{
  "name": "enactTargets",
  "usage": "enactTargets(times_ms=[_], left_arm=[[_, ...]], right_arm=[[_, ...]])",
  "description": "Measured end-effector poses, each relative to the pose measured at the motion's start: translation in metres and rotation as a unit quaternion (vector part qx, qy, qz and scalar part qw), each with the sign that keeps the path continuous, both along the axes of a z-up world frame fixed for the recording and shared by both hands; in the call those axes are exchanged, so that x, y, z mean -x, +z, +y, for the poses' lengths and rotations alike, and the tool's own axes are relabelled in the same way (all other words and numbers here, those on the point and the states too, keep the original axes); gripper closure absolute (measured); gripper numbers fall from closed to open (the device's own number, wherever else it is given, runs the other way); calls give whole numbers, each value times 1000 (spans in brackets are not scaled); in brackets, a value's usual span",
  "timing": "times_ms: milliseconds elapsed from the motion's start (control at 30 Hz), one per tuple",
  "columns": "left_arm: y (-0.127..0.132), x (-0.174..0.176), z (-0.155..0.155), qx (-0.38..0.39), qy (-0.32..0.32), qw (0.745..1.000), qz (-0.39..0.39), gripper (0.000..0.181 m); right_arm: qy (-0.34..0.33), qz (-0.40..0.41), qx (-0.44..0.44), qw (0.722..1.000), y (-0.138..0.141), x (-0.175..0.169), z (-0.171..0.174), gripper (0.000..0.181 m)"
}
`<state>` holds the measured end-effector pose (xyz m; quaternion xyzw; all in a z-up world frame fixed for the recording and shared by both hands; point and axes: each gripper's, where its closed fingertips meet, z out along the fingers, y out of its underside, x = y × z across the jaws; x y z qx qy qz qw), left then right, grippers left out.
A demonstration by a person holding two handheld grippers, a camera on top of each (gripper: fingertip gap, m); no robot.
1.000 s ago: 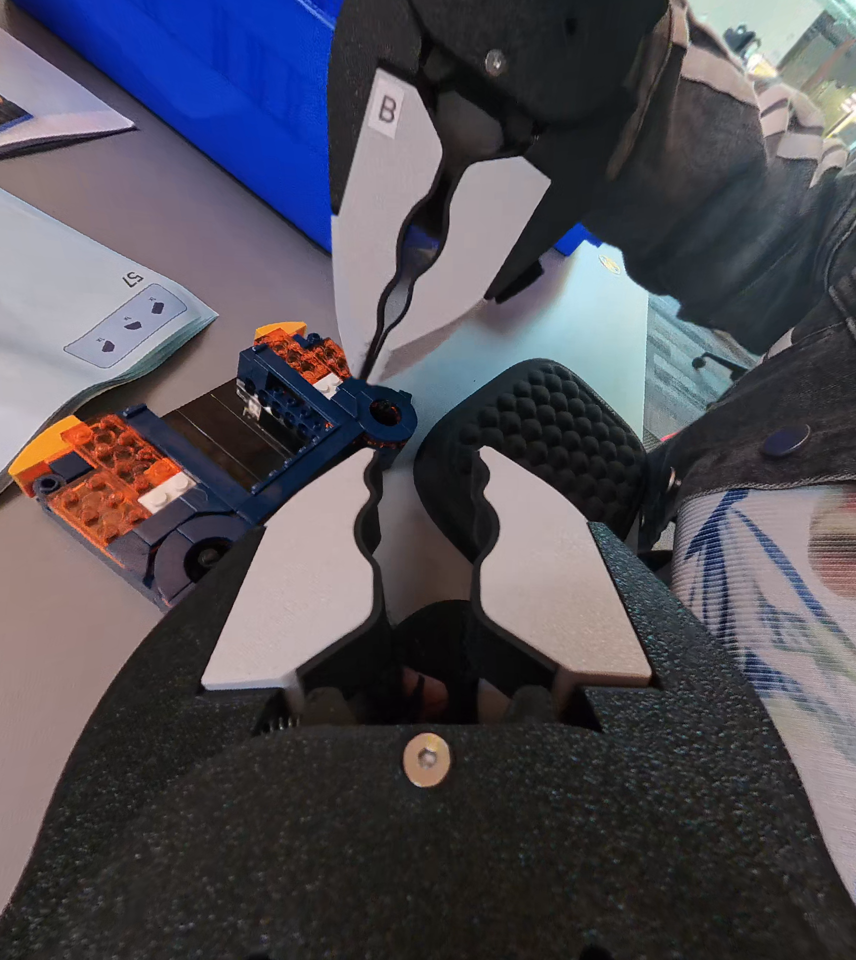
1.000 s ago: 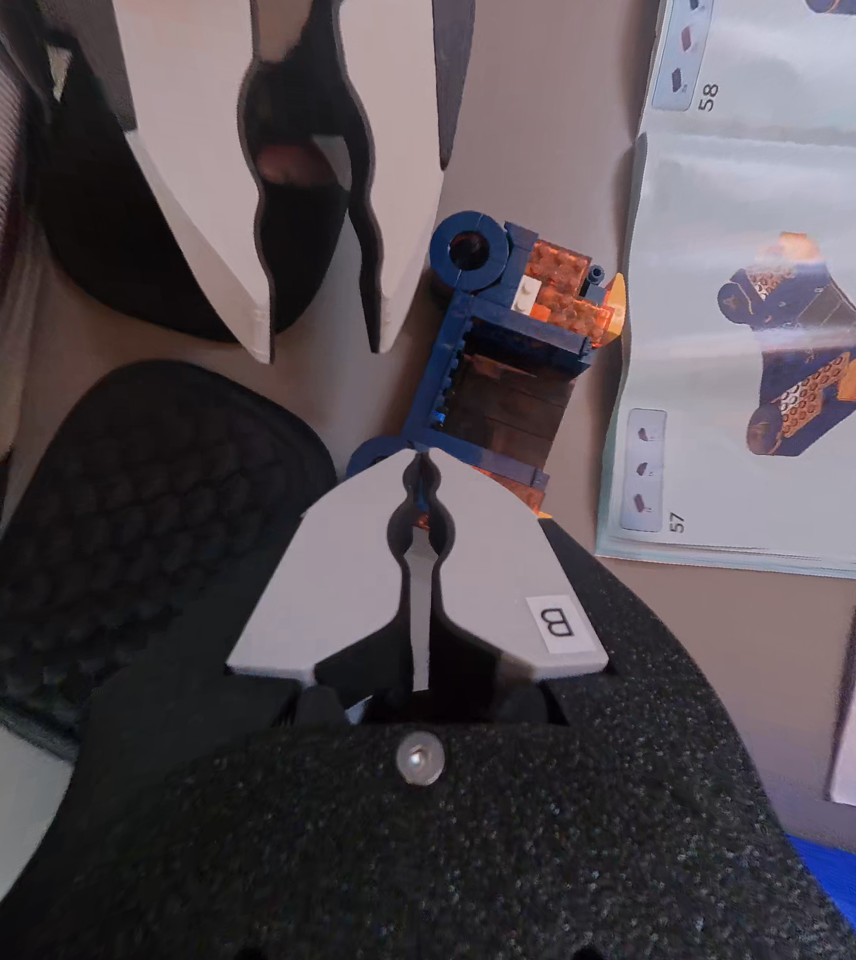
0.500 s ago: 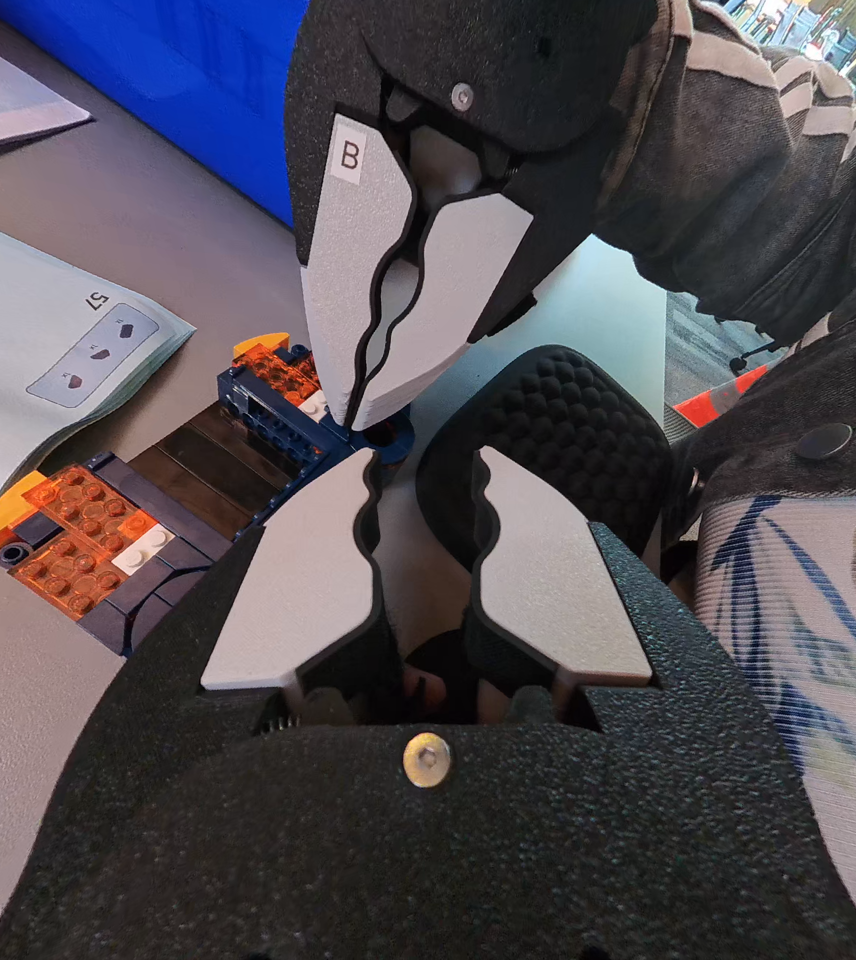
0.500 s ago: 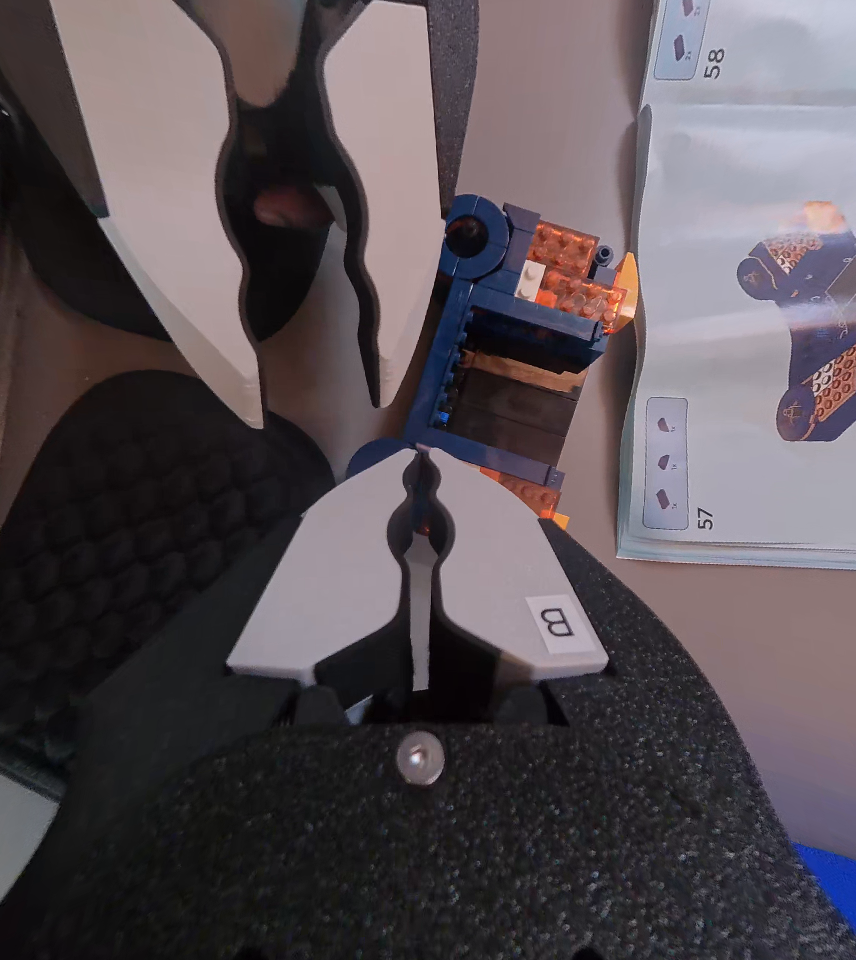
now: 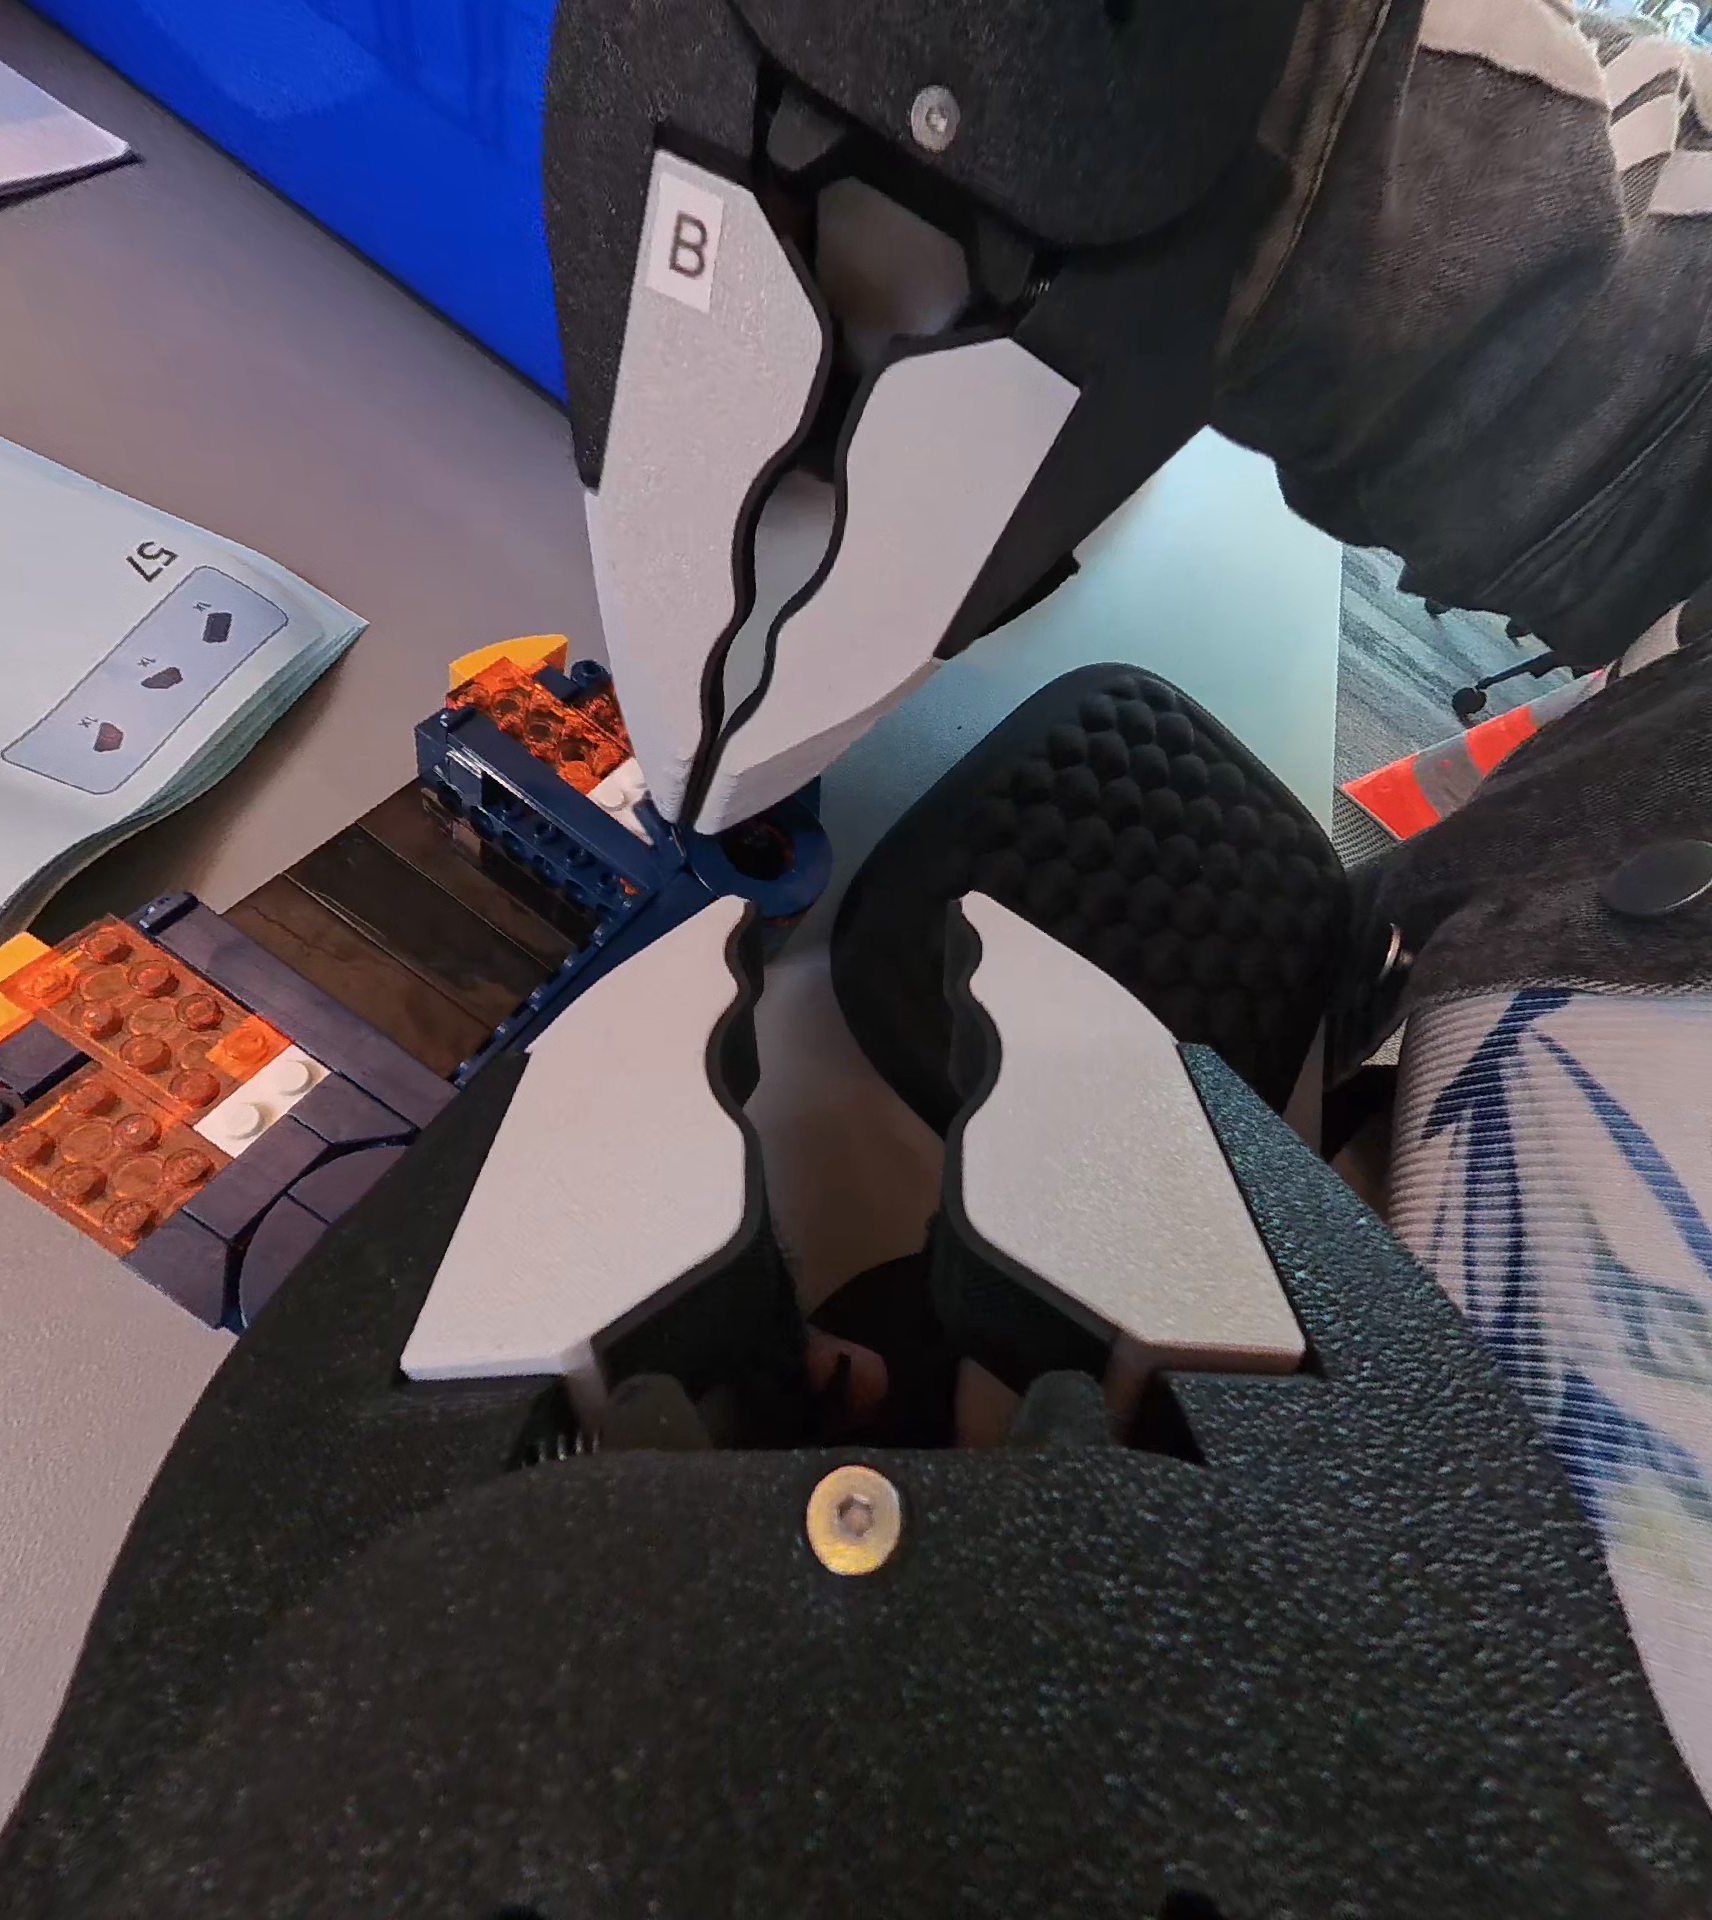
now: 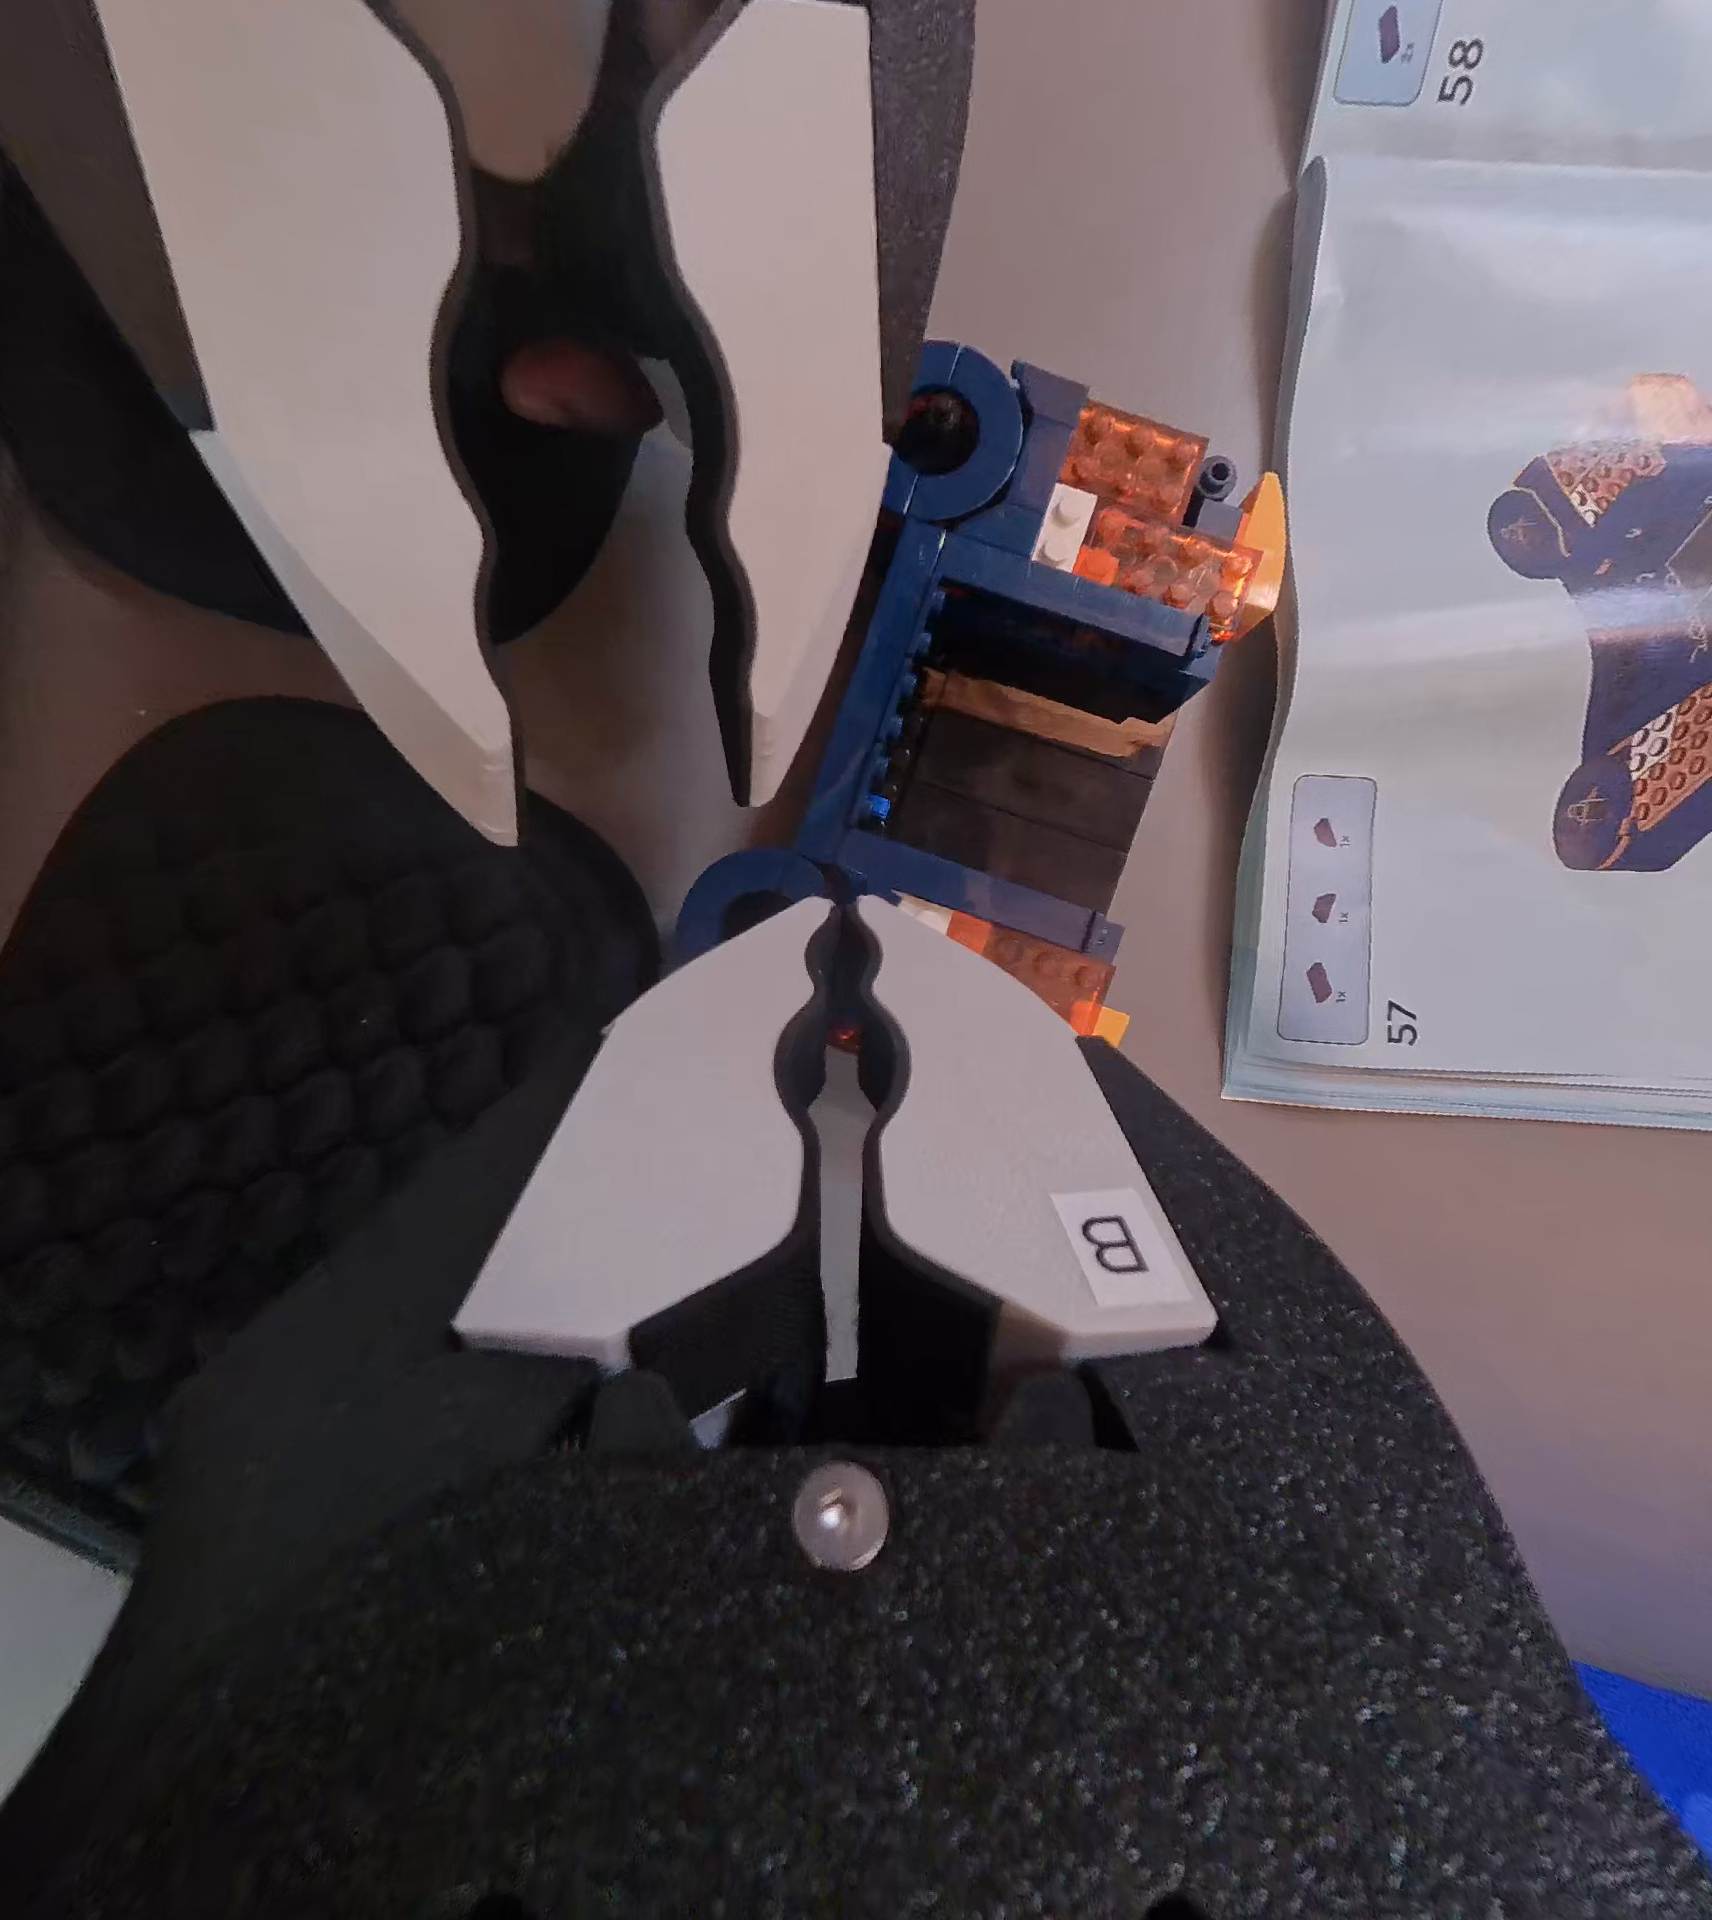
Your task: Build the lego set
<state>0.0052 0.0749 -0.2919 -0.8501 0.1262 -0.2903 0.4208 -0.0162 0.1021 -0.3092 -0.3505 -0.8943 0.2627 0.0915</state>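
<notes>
My right gripper (image 6: 844,914) pointed steeply down at the lego model (image 5: 332,966), jaws pressed together on a small piece at its dark blue corner. My left gripper (image 5: 852,914) lay low beside the model, jaws spread, holding nothing. The model sat on the grey counter (image 5: 52,1455) beside the instruction booklet (image 6: 1517,644).

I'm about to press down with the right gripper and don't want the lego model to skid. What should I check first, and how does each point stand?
1. Right gripper shut at the model's edge: ok; whether it holds a piece, cannot tell.
2. Left gripper ready to brace: not ok, open and holding nothing.
3. Lego model flat on the table: ok.
4. Left gripper fingertip beside the round dark blue arch: ok; touching, cannot tell.
5. Instruction booklet open beside the model: ok.
</notes>
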Motion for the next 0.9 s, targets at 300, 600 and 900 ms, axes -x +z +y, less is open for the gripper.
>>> enactTargets(times_ms=[300,600,900], left_arm=[[-1,1,1,2,5,1000,6,145],[-3,1,1,8,5,1000,8,145],[-5,2,2,15,7,1000,3,144]], right_arm=[[10,1,-18,1000,6,8,4,181],[18,-15,-29,999,1,9,3,181],[47,52,-80,994,0,8,1,181]])
